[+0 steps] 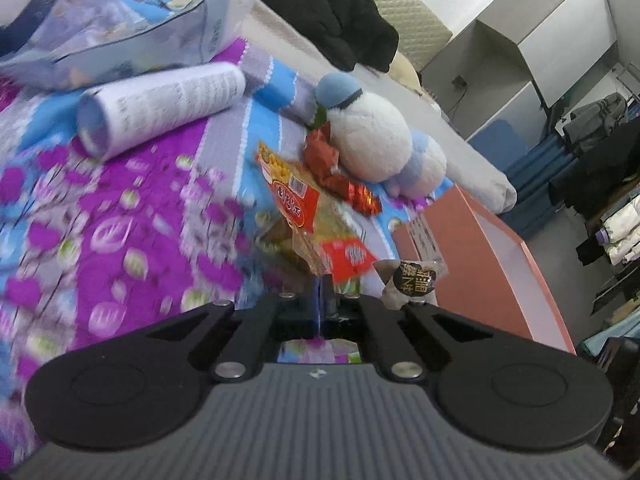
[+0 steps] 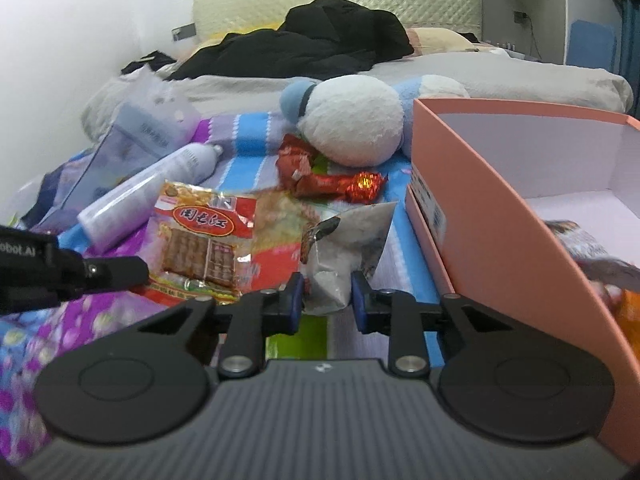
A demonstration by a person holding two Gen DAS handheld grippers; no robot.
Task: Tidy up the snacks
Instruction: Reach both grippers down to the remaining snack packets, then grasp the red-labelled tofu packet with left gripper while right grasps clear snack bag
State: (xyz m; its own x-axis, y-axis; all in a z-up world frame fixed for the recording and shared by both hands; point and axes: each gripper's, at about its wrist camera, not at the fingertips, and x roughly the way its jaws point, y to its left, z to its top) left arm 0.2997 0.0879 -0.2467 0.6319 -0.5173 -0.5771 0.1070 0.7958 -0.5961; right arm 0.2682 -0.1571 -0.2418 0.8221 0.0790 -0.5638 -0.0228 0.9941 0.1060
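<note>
Mostly bed: a floral purple-and-blue bedspread (image 1: 132,216) covers the near part, black clothing (image 2: 320,40) heaped by the quilted headboard (image 2: 336,4). Pink cardboard box (image 2: 500,208) sits open on the bedspread at right, at least 1 dark snack packet (image 2: 580,240) inside, blurred. White-and-blue plush toy (image 2: 356,120) lies just beside the box's far corner. White cylinder bottle (image 1: 160,108) lies on its side, a pale blue pouch (image 1: 132,40) behind it. Red snack bag (image 2: 204,248) with a red oval label sits mid-bedspread; left gripper (image 1: 320,284), fingers pressed together, pinches the bag's clear edge, bag looks lifted toward the camera in the left wrist view. In the right wrist view the same gripper comes in from the left at the bag's lower corner. Silver-grey packet (image 2: 344,248) is between the right gripper (image 2: 326,300) fingers, which pinch its lower end; jaws only partly apart. Red foil candy wrappers (image 2: 332,176) lie touching the plush, between it and the bags.
</note>
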